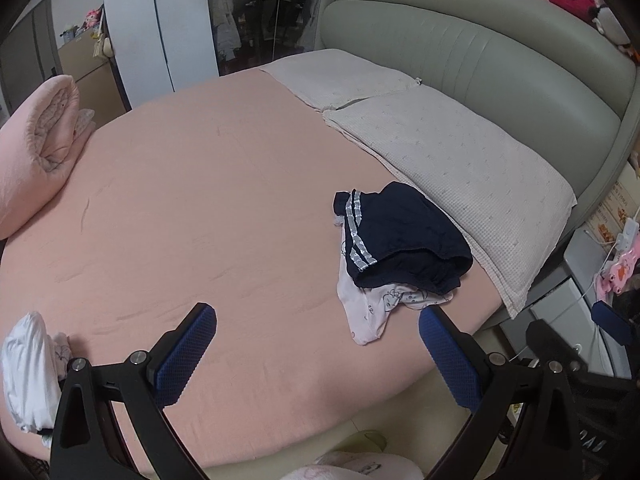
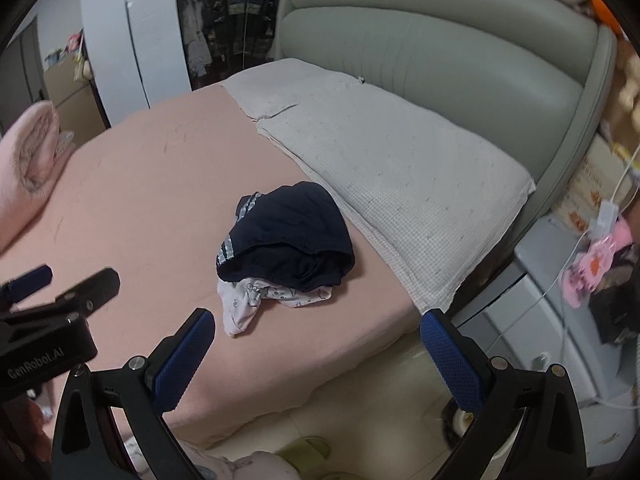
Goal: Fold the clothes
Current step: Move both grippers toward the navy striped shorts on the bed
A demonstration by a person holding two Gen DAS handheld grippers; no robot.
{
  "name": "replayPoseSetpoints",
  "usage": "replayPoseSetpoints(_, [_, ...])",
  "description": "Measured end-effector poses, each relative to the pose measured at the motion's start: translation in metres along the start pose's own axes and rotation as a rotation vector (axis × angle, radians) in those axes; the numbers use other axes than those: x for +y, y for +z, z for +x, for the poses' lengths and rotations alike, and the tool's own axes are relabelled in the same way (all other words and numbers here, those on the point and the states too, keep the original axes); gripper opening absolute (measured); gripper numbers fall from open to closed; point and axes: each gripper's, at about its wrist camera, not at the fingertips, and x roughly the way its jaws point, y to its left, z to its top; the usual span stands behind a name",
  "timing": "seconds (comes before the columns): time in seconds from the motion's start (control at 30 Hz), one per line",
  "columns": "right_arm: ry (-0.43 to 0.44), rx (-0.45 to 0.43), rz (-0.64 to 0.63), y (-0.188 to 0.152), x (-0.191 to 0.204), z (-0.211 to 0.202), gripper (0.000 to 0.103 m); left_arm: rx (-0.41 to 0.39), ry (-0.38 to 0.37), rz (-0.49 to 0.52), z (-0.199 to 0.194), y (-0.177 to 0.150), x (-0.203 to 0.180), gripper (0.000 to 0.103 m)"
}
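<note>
Folding is looking barely started, judging from how things are lying. Both grippers are hovering over the near edge of the pink bed (image 1: 180, 200), holding nothing: the left gripper (image 1: 316, 344) is showing its blue pads spread wide with only bare sheet between them, and the right gripper (image 2: 318, 348) is likewise gaping wide and empty, with its right finger hanging past the bed edge over the floor. The main pile is sitting crumpled on the sheet, just beside the grey pillows (image 1: 460, 168) at the headboard side: dark navy shorts (image 1: 404, 236) with white side stripes are lying bunched on top of a pale printed garment (image 1: 368, 304), whose one end is trailing toward the near edge. Neither piece is looking spread out or folded. A separate white garment (image 1: 28, 368) is lying rumpled at the bed's left near corner, touching or close behind the left gripper's frame; it is also looking unfolded. No neat folded stack is showing anywhere on the bed, unless the rolled pink quilt (image 1: 36, 148) at the far left counts, which probably is not part of this. So everything is seemingly left: picking a piece, flattening, folding, repeating.
</note>
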Motion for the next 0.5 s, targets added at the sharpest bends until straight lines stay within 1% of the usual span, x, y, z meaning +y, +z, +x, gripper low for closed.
replayPoseSetpoints(0.03, [-0.014, 0.002, -0.006, 0.0, 0.0, 0.003, 0.103, -0.001, 0.002, 0.005, 0.002, 0.001, 0.0, 0.103])
replayPoseSetpoints(0.13, [-0.128, -0.016, -0.067, 0.001, 0.006, 0.012, 0.103, -0.003, 0.012, 0.022, 0.011, 0.002, -0.001, 0.103])
replayPoseSetpoints(0.2, [-0.131, -0.019, -0.087, 0.003, 0.007, 0.022, 0.103, -0.007, 0.02, 0.037, 0.017, 0.003, -0.001, 0.103])
replayPoseSetpoints(0.3, [-0.06, -0.029, -0.088, 0.005, 0.006, 0.036, 0.103, -0.02, 0.045, 0.068, 0.029, 0.003, -0.001, 0.103])
replayPoseSetpoints(0.33, [-0.054, -0.041, -0.105, 0.005, 0.007, 0.042, 0.103, -0.022, 0.051, 0.078, 0.033, 0.003, -0.002, 0.103])
replayPoseSetpoints(0.37, [-0.053, -0.055, -0.124, 0.004, 0.009, 0.047, 0.103, -0.022, 0.06, 0.089, 0.037, 0.003, -0.002, 0.103])
replayPoseSetpoints(0.5, [-0.09, -0.114, -0.22, 0.0, 0.023, 0.066, 0.103, -0.029, 0.08, 0.113, 0.049, 0.001, 0.0, 0.103])
